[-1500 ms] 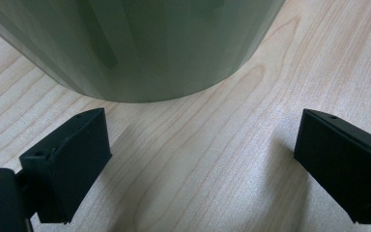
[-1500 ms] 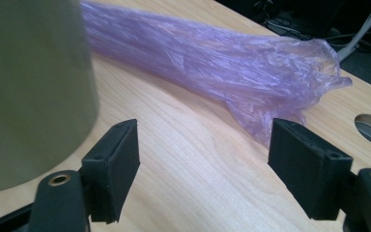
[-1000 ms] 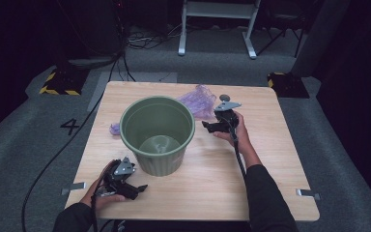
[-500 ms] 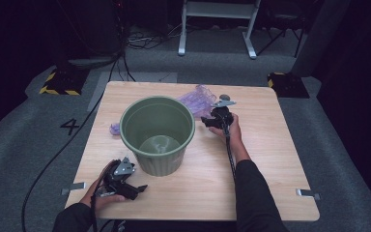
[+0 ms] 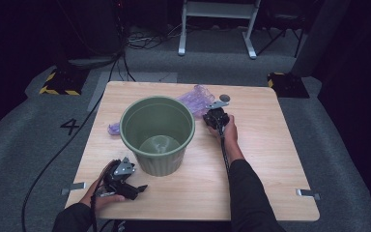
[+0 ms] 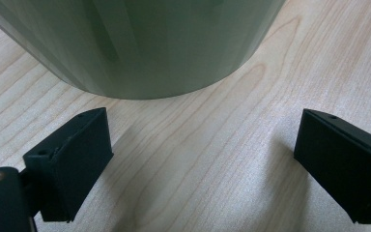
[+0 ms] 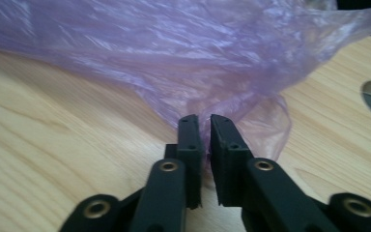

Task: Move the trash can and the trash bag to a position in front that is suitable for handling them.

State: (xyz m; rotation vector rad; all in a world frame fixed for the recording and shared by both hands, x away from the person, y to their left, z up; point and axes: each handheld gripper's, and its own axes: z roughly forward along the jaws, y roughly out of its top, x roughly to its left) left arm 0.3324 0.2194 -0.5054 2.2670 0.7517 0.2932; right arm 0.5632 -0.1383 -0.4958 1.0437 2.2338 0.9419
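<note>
On the table (image 5: pixel 265 159): a green bucket (image 5: pixel 157 133) stood upright near the middle, with a purple bag (image 5: pixel 195 99) lying behind it toward the far edge.
Bag: thin, crinkled and see-through; one end showed at the bucket's left (image 5: pixel 113 128), the bulk lay at its far right, spread over the wood in the right gripper view (image 7: pixel 174 53).
Right gripper (image 5: pixel 211 116): held just right of the bucket's rim, at the bag's near edge; its jaws had just been closing and were nearly pressed together, pinching a fold of the bag (image 7: pixel 204 126) between the pads.
Left gripper (image 5: pixel 125 186): held low at the near left corner, close to the bucket's base, jaws spread wide with bare wood between them (image 6: pixel 203 159).
Bucket wall: filled the top of the left gripper view (image 6: pixel 135 43), clear of both jaws.
Hole: a round opening (image 5: pixel 224 98) in the tabletop sat just beyond the right gripper.
</note>
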